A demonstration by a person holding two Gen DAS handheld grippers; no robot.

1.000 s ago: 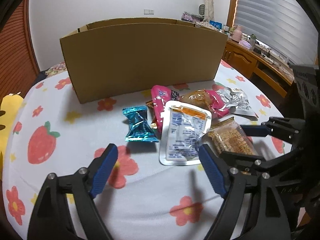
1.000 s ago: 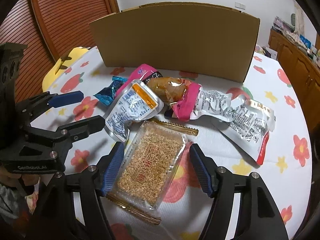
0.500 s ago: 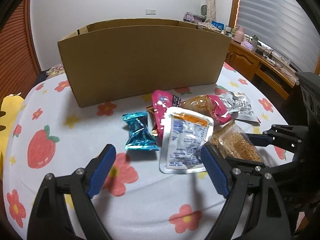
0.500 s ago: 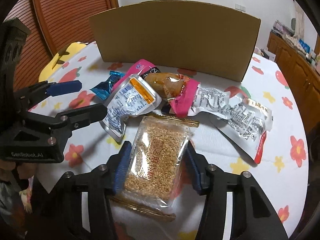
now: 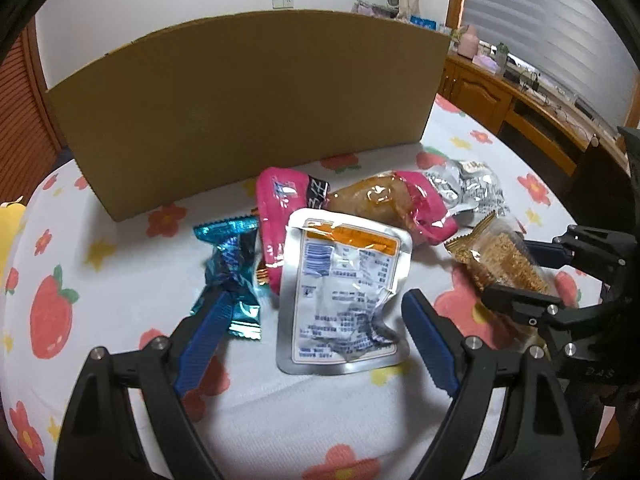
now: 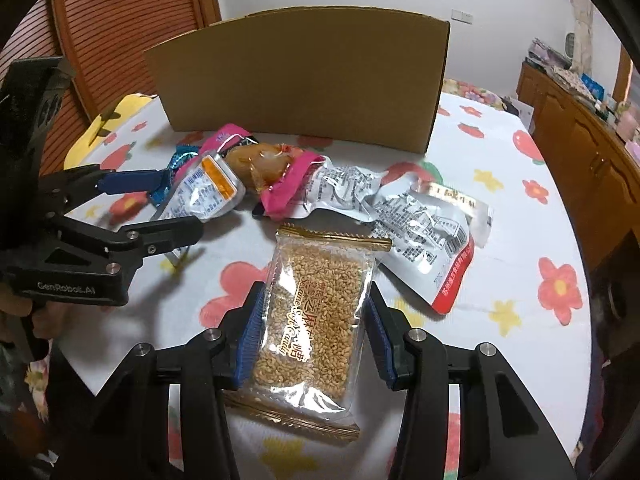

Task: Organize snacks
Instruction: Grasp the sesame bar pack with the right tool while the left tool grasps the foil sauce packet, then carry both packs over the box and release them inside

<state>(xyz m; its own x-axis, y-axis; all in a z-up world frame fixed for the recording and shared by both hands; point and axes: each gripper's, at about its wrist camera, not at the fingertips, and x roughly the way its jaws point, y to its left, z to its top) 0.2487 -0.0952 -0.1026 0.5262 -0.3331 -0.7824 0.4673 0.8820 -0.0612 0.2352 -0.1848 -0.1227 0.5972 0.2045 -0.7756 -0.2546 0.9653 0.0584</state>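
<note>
Sesame bar point(image 6: 316, 312) lettering — right wrist view only — jaws pinching.

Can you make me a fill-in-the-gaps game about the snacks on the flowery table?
1. The right gripper is closed on the clear packet of ____ candy.
2. Behind the snacks stands a brown ____ box.
3. The left gripper is ____ around the silver pouch.
4. The twisted wrapper beside that pouch is ____.

Missing words: sesame; cardboard; open; blue

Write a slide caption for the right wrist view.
Right gripper clamps a sesame candy pack before a cardboard box.
</note>
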